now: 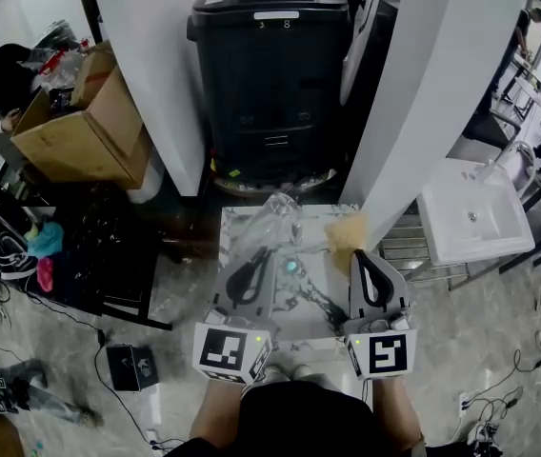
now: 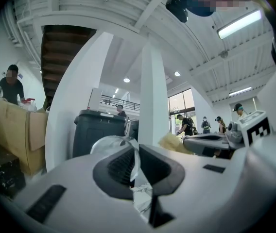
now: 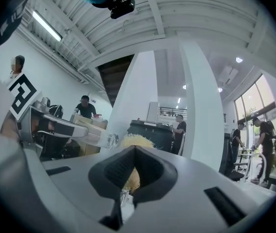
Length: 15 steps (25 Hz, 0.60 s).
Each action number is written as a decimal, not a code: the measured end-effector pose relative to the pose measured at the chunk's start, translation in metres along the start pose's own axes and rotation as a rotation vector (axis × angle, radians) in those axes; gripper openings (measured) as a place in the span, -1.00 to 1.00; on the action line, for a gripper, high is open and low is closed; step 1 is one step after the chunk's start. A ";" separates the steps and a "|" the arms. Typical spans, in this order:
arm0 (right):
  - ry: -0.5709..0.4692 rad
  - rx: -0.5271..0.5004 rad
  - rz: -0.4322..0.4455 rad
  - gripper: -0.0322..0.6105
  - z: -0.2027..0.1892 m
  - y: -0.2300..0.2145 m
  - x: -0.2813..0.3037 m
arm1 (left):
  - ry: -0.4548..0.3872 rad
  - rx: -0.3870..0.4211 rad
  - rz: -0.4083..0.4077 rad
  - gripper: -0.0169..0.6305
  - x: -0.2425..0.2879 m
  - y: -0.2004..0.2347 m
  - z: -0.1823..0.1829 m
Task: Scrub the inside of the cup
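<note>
A clear plastic cup [image 1: 281, 211] lies tipped over the small marble table [image 1: 242, 222], with my left gripper [image 1: 264, 248] shut on its thin wall. In the left gripper view the cup [image 2: 110, 143] bulges out ahead of the pinching jaws of the left gripper [image 2: 136, 155]. My right gripper [image 1: 357, 255] is shut on a yellowish fibrous scrubber [image 1: 346, 231], held just right of the cup and outside it. In the right gripper view the scrubber [image 3: 134, 141] sticks out past the right gripper [image 3: 133, 153], and the cup's rim [image 3: 112, 140] shows to the left.
A black bin [image 1: 270, 65] stands behind the table between two white pillars. A cardboard box [image 1: 85, 117] and tangled cables [image 1: 4, 231] lie on the left. A white sink [image 1: 470, 217] and a wire rack [image 1: 406, 248] are on the right. People stand in the background.
</note>
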State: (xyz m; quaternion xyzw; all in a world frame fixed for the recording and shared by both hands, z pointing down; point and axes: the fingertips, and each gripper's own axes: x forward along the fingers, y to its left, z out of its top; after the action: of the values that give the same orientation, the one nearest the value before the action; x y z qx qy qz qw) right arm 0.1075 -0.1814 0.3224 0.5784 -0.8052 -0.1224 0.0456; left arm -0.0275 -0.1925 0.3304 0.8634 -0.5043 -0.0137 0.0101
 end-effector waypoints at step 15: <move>0.001 0.003 0.018 -0.87 -0.004 0.004 0.002 | 0.028 -0.014 0.022 -0.86 -0.002 0.006 -0.009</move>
State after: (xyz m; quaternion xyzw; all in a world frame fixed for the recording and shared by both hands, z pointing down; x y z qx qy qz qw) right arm 0.1037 -0.1828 0.3272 0.5713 -0.8105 -0.1204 0.0464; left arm -0.0331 -0.1938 0.3396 0.8578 -0.5134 -0.0052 0.0234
